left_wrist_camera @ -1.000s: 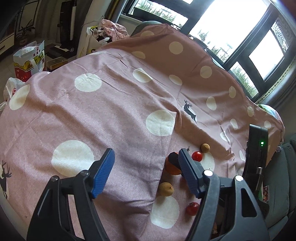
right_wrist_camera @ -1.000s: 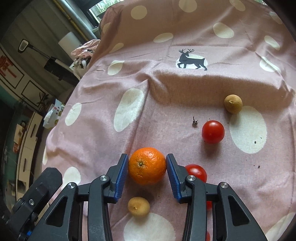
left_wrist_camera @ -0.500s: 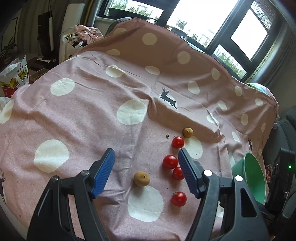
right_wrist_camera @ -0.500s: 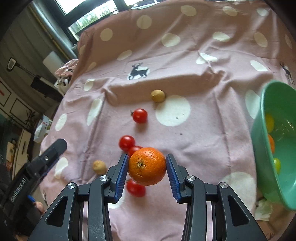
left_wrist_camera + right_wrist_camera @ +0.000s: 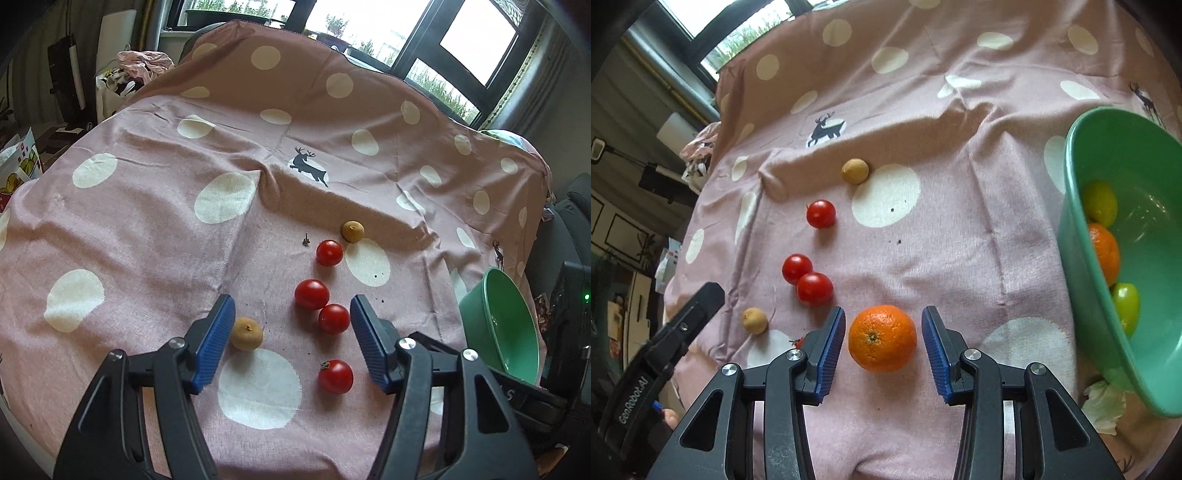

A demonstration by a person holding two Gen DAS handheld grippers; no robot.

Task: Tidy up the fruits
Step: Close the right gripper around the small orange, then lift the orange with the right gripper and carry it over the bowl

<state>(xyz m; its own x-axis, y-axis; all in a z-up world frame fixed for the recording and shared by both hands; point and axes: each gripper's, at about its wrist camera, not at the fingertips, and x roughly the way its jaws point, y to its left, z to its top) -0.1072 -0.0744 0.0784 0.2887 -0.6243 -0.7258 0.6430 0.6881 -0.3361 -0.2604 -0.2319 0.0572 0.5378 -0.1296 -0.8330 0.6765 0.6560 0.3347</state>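
Your right gripper [image 5: 882, 312] has the round orange fruit [image 5: 882, 338] clamped between its blue jaws, which stand narrow, and it rides above the pink cloth with white dots [image 5: 960, 240]. What matters now is the green plastic bowl [image 5: 1071, 229]. From the right wrist view it sits at about two o'clock from those jaws, near but clear of them. It is tipped so its mouth faces back toward you. A yellow fruit, another orange and a green fruit already lie against its near wall. I'd judge your next move is a carry to that side and a little forward, then a release over the rim, not onto it.

Your right hand is plainly the nearer one to the bowl. In the left wrist view the bowl lies out at three o'clock.

Your left gripper [image 5: 291, 299] holds nothing. Its jaws have just been closing and stand about half open. They hover over the four red cherry tomatoes [image 5: 312, 294] and the two small brown round fruits [image 5: 246, 334] on the cloth, with nothing pinched between them.
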